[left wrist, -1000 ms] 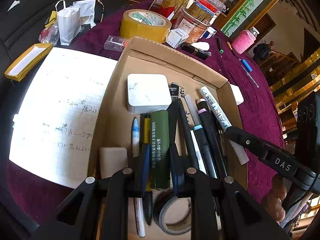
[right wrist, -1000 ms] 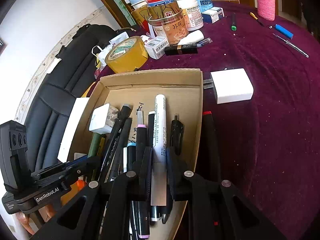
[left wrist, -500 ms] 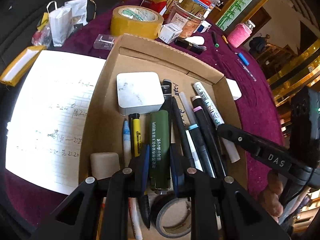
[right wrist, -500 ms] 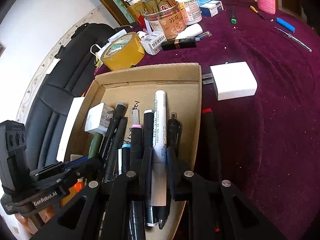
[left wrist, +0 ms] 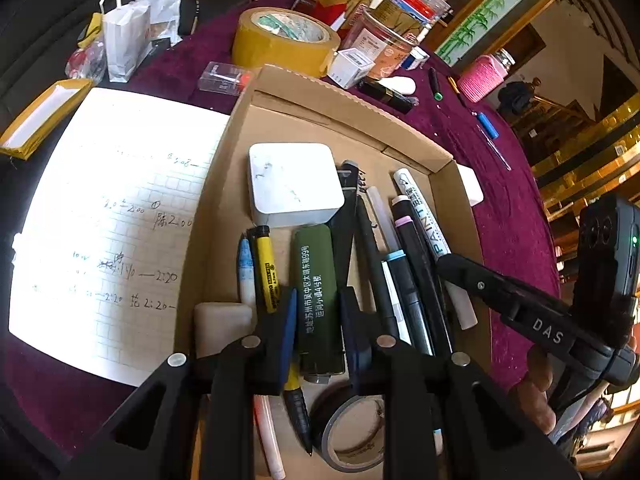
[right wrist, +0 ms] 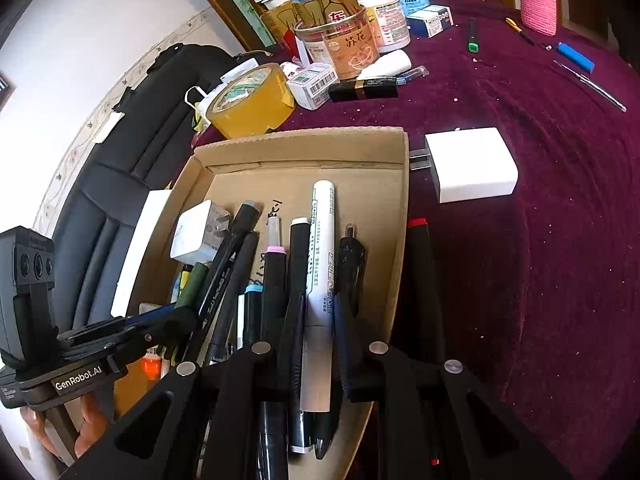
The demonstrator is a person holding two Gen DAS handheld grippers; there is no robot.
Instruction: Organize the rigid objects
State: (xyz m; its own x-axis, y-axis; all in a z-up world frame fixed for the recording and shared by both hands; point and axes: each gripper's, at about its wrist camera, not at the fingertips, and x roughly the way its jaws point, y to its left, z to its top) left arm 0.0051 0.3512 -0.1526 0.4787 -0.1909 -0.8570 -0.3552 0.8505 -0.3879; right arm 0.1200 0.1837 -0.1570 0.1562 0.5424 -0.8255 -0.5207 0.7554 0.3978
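A shallow cardboard box point(left wrist: 340, 92) point(right wrist: 304, 140) holds several pens and markers, a white charger block point(left wrist: 294, 184) point(right wrist: 196, 232), a dark green lighter point(left wrist: 318, 300) and a grey tape ring point(left wrist: 352, 436). My left gripper point(left wrist: 318, 312) is over the box, its blue pads on either side of the green lighter, slightly apart. My right gripper point(right wrist: 318, 320) is over the box too, pads either side of the white paint marker point(right wrist: 320, 264) point(left wrist: 424, 224). A second white charger point(right wrist: 468, 164) lies on the purple cloth right of the box.
A written notebook page point(left wrist: 108, 216) lies left of the box. A yellow tape roll point(left wrist: 284, 38) point(right wrist: 250, 98), jars point(right wrist: 344, 36), small boxes, a black lipstick tube point(right wrist: 364, 90), pens, a blue lighter point(right wrist: 576, 56) and a pink holder point(right wrist: 538, 0) stand behind. A red-capped black pen point(right wrist: 424, 280) lies beside the box.
Both grippers have drawn back slightly toward the near end of the box. The lighter and the paint marker stay between the pads; nothing was lifted.
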